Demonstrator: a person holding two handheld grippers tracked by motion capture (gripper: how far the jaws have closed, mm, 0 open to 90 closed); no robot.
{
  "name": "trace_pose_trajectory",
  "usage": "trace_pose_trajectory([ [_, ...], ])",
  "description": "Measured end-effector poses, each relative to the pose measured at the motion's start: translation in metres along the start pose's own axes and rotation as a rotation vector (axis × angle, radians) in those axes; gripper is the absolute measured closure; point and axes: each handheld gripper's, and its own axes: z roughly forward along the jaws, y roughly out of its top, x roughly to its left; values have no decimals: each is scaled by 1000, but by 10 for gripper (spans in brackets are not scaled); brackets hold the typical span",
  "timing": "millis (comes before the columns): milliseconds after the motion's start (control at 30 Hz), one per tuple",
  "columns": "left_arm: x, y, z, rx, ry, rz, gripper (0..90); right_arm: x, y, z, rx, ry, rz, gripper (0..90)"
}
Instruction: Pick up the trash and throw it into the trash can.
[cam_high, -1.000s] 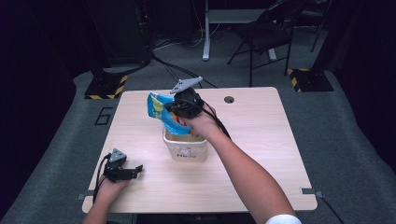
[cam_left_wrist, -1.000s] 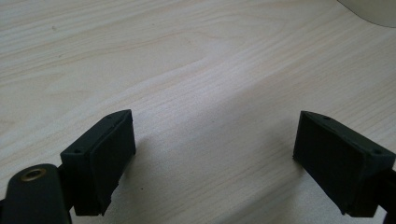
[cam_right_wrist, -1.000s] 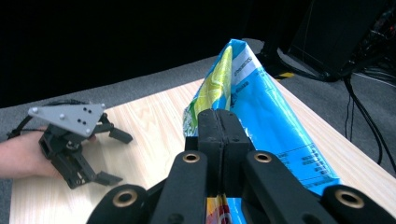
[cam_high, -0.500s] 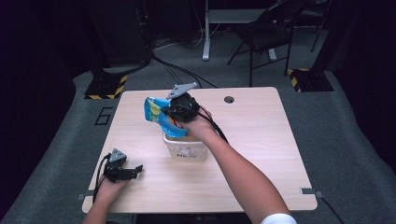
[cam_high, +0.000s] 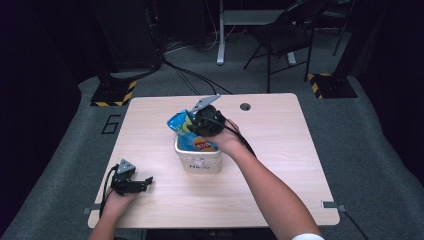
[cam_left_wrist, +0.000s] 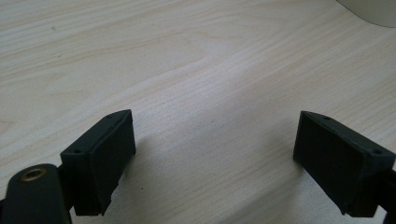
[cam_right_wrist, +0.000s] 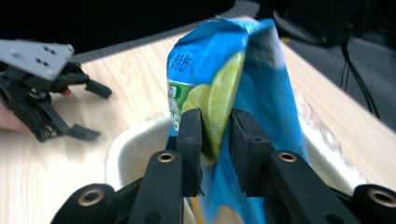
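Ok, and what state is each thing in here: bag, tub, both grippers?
Chip bag: upright, lower end down in the tub, top sticking out above the rim.
White tub: upright on the table, holding the bag.
Right gripper: fingers have just been opening, bag between them, no longer pinched.
Left gripper: open, nothing between the fingers, low over bare tabletop.

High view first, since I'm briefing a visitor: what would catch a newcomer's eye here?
The bright blue chip bag, standing partly inside the white tub at mid-table, draws the eye first. The right gripper has it between its fingers, which have just been opening. The left gripper rests open near the table's front left edge.
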Motion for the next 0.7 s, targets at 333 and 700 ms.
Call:
trace_pose_trajectory([
  [333,0,0,1,-4,-1,-1,124,-11,-30,-24,7,-47,38,647],
  [700,1,2,2,-3,2,-1,125,-19,-59,-58,-25,-105,69,591],
])
